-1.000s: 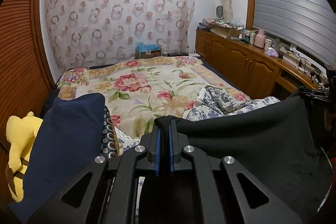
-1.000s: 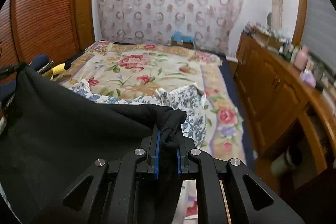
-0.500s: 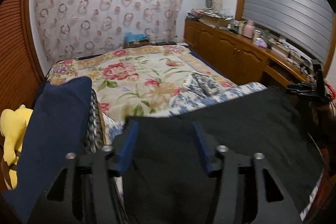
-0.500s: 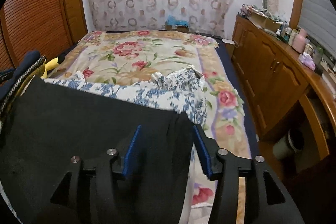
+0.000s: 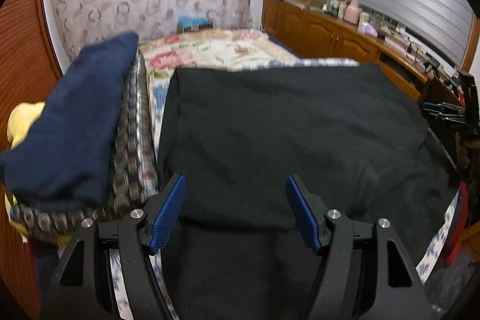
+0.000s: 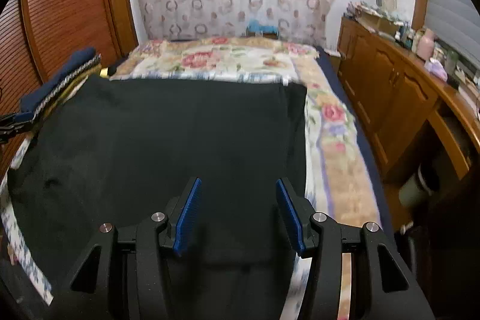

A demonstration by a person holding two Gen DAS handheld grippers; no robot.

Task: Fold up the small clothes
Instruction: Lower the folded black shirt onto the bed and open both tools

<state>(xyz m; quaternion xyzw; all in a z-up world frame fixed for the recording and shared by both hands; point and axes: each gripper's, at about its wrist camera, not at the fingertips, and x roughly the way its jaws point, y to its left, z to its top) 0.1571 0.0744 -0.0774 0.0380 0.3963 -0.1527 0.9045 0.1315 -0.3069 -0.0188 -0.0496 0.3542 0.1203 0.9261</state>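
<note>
The black garment (image 5: 285,134) is lying flat on the bed (image 6: 336,170), its far edge straight. The left tool (image 5: 235,212) is opening, jaws wide above the cloth and gripping nothing. The right tool (image 6: 237,215) is standing half open, also empty. A navy cushion (image 5: 69,122) is crowding the left edge; bare floral bedspread is lying beyond and right.

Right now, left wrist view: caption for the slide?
Left gripper opening above the black garment laid flat on the bed, navy folded cloth alongside.
</note>
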